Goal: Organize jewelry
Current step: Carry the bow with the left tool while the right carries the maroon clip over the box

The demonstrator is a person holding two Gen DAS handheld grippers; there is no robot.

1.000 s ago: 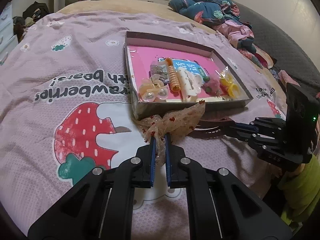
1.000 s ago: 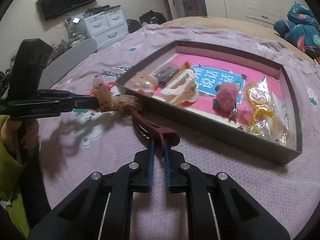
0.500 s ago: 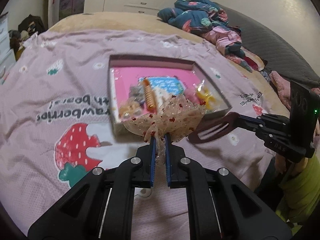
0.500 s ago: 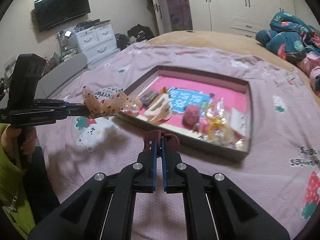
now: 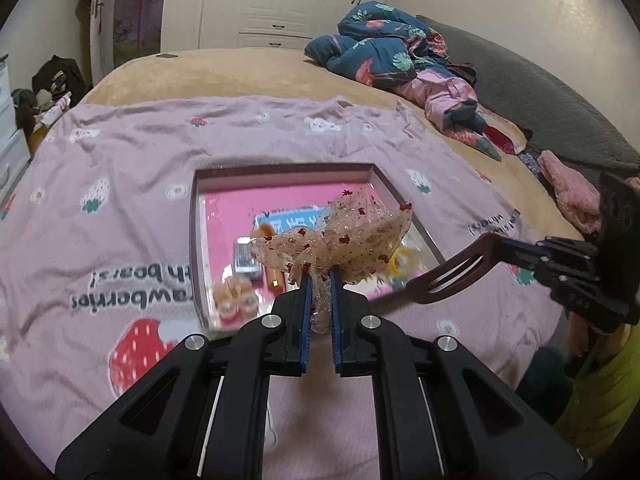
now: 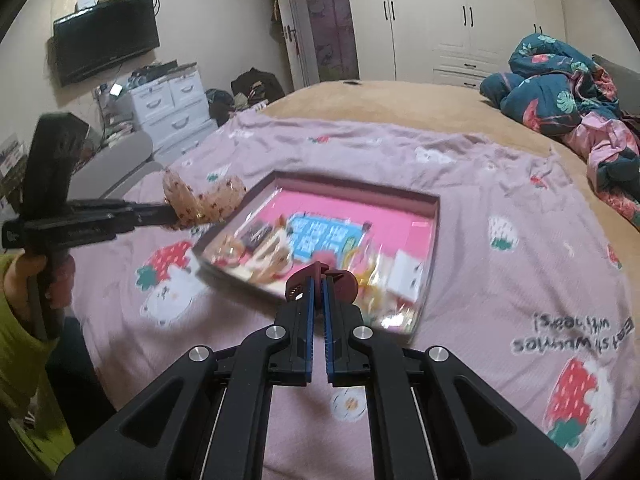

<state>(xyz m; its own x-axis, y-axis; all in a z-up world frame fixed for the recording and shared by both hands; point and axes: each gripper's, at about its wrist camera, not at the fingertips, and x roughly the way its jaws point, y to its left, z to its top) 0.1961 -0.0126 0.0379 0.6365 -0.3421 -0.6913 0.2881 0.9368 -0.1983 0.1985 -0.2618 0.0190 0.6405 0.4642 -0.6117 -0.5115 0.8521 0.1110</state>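
Observation:
My left gripper (image 5: 320,280) is shut on a sheer beige bow with red specks (image 5: 344,236) and holds it in the air above the near edge of a shallow box with a pink floor (image 5: 288,200). My right gripper (image 6: 318,280) is shut on a dark red hair clip (image 6: 340,284), also raised over the box (image 6: 400,224). The clip (image 5: 452,276) and the right gripper show at the right of the left wrist view. The bow (image 6: 200,200) and the left gripper show at the left of the right wrist view. The box holds several hair accessories.
The box lies on a pink strawberry-print blanket (image 5: 120,184) over a tan bed. A heap of blue and pink bedding (image 5: 400,60) lies at the far right. White drawers (image 6: 172,100) and a wall TV (image 6: 104,48) stand beyond the bed's left side.
Both grippers have lifted up and back from the blanket with the bow and the clip in them. The box now appears farther away and lower in both views.

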